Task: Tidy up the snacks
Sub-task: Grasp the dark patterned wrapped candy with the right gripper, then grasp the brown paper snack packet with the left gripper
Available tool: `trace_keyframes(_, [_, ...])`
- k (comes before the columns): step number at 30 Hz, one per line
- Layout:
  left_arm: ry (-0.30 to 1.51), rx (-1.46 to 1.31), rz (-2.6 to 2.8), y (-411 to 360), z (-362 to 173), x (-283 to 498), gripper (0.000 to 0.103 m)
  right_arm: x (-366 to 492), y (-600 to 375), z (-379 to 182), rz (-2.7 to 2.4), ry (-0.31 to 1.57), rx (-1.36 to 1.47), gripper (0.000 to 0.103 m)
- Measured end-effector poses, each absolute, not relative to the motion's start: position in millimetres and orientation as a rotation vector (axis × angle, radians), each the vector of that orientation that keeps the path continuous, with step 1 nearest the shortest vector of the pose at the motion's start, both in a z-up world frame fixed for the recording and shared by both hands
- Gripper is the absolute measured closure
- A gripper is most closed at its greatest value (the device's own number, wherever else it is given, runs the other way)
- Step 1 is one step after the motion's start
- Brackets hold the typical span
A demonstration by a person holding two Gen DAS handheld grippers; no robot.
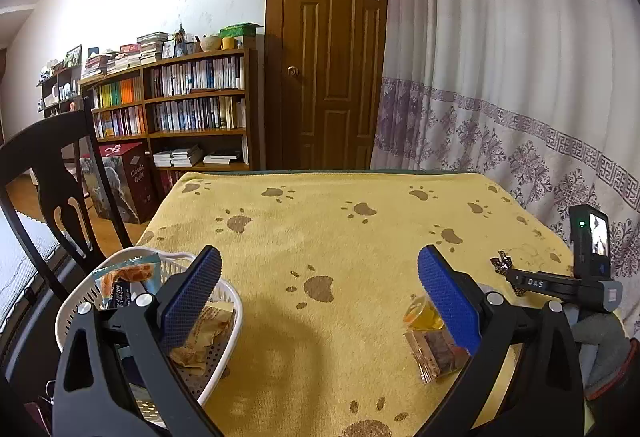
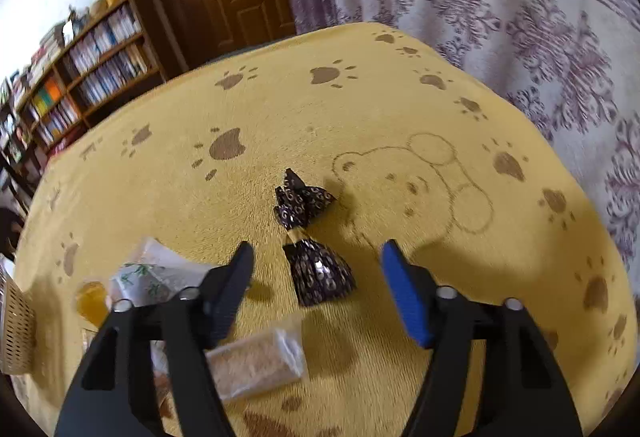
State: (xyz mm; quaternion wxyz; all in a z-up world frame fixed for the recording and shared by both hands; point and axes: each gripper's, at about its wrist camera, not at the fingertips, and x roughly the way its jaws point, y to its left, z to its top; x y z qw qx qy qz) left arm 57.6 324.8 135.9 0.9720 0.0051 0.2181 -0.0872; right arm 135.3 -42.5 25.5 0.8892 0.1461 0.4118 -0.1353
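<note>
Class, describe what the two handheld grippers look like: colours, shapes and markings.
Each gripper, left and right, has a black frame of angled linkage arms with silver round pivot bolts. The fingers are flat paddles faced with blue cross-hatched pads. No cables show.

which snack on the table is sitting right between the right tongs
The dark, gold-patterned wrapped candy, tied at its middle. The clear-wrapped bar and orange jelly cup lie off to the left.

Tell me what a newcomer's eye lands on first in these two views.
The dark patterned candy wrapper, twisted like a bow, lies on the yellow paw-print cloth just ahead of the open right gripper. In the left view, a white basket holding snack packets sits at the near left corner.
</note>
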Motion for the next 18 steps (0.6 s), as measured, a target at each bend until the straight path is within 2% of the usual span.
trace_keyframes(4, [0.458, 0.006, -0.176, 326, 132, 63, 0.003, 144, -40, 17, -0.275, 0.897, 0.267, 0.061])
trace_keyframes(7, [0.470, 0.008, -0.175, 326, 128, 67, 0.003, 141, -35, 14, -0.291, 0.896, 0.230, 0.069])
trace_keyframes(10, [0.489, 0.011, -0.184, 323, 122, 71, 0.003, 134, -33, 13, -0.291, 0.886, 0.210, 0.072])
trace_keyframes(18, [0.569, 0.033, -0.224, 304, 93, 86, 0.003, 109, -43, 10, -0.276, 0.842, 0.213, 0.073])
